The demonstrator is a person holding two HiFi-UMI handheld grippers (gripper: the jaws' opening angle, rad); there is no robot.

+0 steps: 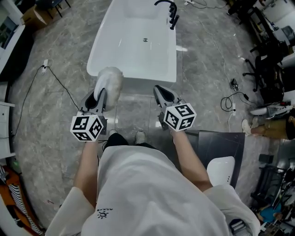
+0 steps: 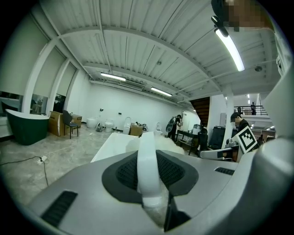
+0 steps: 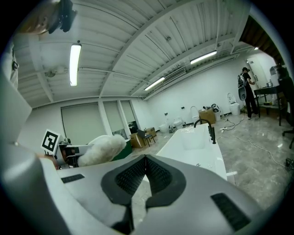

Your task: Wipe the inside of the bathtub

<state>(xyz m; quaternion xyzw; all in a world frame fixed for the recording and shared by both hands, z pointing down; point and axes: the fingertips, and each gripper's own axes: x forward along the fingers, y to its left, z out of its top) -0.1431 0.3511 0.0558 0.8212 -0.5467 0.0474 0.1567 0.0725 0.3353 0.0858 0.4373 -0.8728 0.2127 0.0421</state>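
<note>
Person is standing at the near short end of a white bathtub [image 1: 138, 57] that sits on a grey stone-look floor [image 1: 60, 138], with 1 gripper in each hand.

The left gripper [image 1: 102, 94] has its fingers clamped on the white handle [image 2: 148, 156] of a fluffy white duster [image 1: 110, 79]. In the left gripper view the handle runs straight up between the 2 pads, with fluff poking out past it. From the head view the duster's fluffy end overlaps the tub's near left corner. Honestly can't tell if it touches the rim or just hangs over it.

The right gripper [image 1: 161, 91] is pointing at the near right part of the rim, just short of it. Its fingers are pressed fully together, nothing between them. The right gripper view shows that pretty clearly.

Inside of the tub looks bare and white, with a small drain [image 1: 145, 40] around the middle of the bottom. A black faucet [image 1: 171, 11] stands at the far right corner of the rim. A thin black cable [image 1: 57, 82] trails across the floor off the tub's left side.
</note>
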